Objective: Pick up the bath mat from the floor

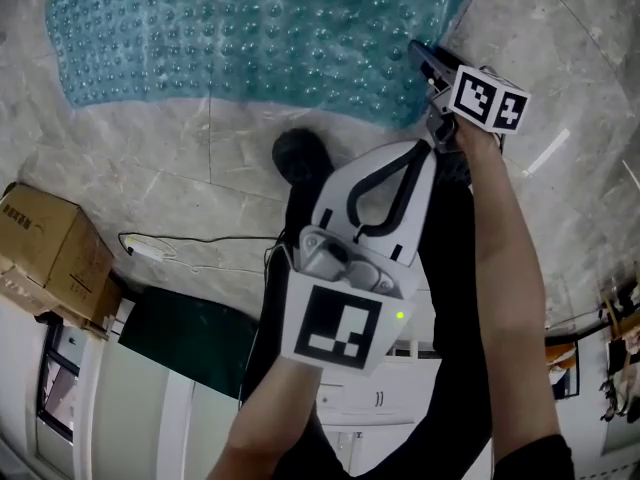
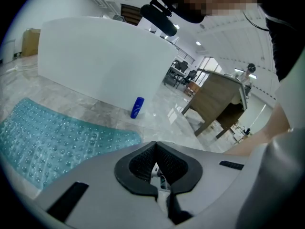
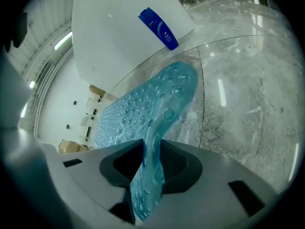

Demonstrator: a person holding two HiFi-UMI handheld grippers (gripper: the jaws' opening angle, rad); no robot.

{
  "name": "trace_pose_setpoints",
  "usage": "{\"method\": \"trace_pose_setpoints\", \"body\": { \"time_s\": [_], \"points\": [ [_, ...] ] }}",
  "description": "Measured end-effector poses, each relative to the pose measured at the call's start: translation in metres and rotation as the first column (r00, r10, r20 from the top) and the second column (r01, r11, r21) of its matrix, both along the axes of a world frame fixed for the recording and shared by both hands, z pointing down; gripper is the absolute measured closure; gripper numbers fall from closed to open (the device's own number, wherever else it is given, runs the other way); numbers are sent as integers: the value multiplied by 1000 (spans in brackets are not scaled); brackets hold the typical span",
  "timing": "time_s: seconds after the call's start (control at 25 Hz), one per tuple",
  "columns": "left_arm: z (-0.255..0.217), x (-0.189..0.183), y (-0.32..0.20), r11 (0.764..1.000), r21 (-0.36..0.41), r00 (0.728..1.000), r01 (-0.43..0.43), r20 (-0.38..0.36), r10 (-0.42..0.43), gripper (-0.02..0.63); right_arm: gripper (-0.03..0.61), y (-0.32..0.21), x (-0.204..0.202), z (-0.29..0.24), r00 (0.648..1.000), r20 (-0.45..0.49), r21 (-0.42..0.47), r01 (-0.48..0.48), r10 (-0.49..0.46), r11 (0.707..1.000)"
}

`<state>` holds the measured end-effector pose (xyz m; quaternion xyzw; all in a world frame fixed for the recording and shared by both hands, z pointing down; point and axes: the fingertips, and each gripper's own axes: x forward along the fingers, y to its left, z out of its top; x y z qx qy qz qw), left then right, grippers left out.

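Note:
The teal bath mat point(image 1: 250, 38) with small bumps lies flat on the grey marble floor across the top of the head view. My right gripper point(image 1: 425, 60) is at the mat's near right corner. In the right gripper view that corner of the mat point(image 3: 164, 99) is lifted off the floor and runs between the jaws of the right gripper point(image 3: 145, 149), which is shut on it. My left gripper point(image 1: 416, 154) is held nearer the body, off the mat, its jaws shut on nothing. The left gripper view shows the left gripper point(image 2: 155, 146) with the mat point(image 2: 47, 137) lying to the left.
A blue bottle point(image 2: 137, 107) stands on the floor against a curved white wall point(image 2: 105, 61) beyond the mat. A cardboard box point(image 1: 45, 243) sits at left beside a white cable point(image 1: 150, 246). A wooden desk point(image 2: 214, 99) stands further off. A dark shoe point(image 1: 300, 158) is near the mat's edge.

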<state>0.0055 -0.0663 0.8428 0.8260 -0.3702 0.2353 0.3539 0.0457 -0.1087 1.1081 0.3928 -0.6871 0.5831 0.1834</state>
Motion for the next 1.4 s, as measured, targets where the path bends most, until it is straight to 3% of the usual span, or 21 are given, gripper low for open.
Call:
{"method": "trace_pose_setpoints", "body": {
  "time_s": [0.12,0.2,0.28,0.4,0.52,0.72,0.84,1.04,1.4],
  "points": [
    [3,-21,7,999,32,1000,8,30,-8,609,476,-1,-2,-22,999,42,13,-18,17,1000],
    [3,-43,14,994,19,993,105,59,-106,609,488,-1,-10,-46,998,68,27,-8,6,1000],
    [-8,-63,18,969,-1,967,245,70,-245,609,505,0,-20,-77,996,90,36,23,-26,999],
    [-35,-78,15,943,24,940,333,74,-333,609,522,-3,-39,-119,989,133,48,56,-62,997],
    [-64,-85,11,942,64,940,329,70,-333,609,526,-8,-59,-155,979,193,43,58,-65,997],
    [-142,-86,5,966,145,969,213,93,-228,609,531,-12,-82,-242,964,244,55,94,-105,994],
    [-194,-97,0,969,180,975,169,116,-192,609,531,-13,-106,-303,954,268,61,123,-135,991],
    [-284,-119,-11,951,238,968,198,103,-227,609,531,-20,-138,-406,928,317,104,172,-197,980],
    [-438,-171,-11,917,344,966,202,82,-243,609,534,-16,-176,-578,902,396,155,120,-173,981]
  ]
}}
